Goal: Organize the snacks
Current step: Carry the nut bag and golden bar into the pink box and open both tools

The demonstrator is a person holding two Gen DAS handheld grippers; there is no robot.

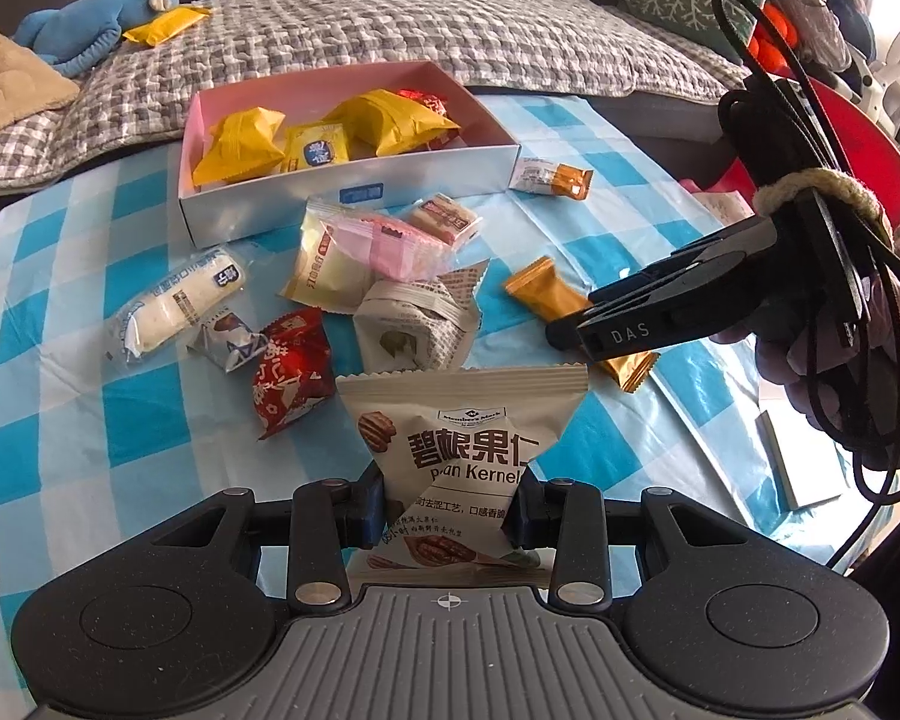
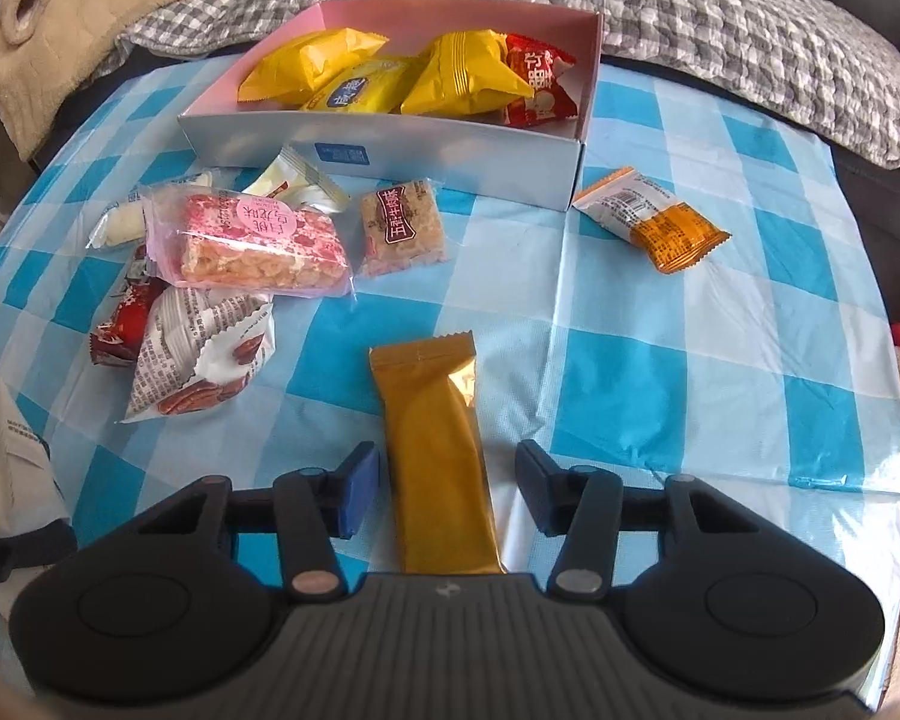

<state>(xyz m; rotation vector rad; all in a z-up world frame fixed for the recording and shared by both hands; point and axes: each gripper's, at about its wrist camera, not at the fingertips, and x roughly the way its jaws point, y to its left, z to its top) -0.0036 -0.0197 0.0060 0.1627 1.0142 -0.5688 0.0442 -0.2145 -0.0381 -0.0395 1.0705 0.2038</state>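
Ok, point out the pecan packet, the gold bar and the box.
pecan packet (image 1: 462, 438): left wrist view, printed front.
gold bar (image 2: 438, 456): right wrist view, middle of the wrapper.
box (image 2: 450, 150): right wrist view, near outer wall.

Black tongs, blue pads, silver screws, looped black cable.

Both wrist cameras look down their fingers across the checked tablecloth toward the box at 12 o'clock, sharing it and the loose snacks; right one sits lower, nearer
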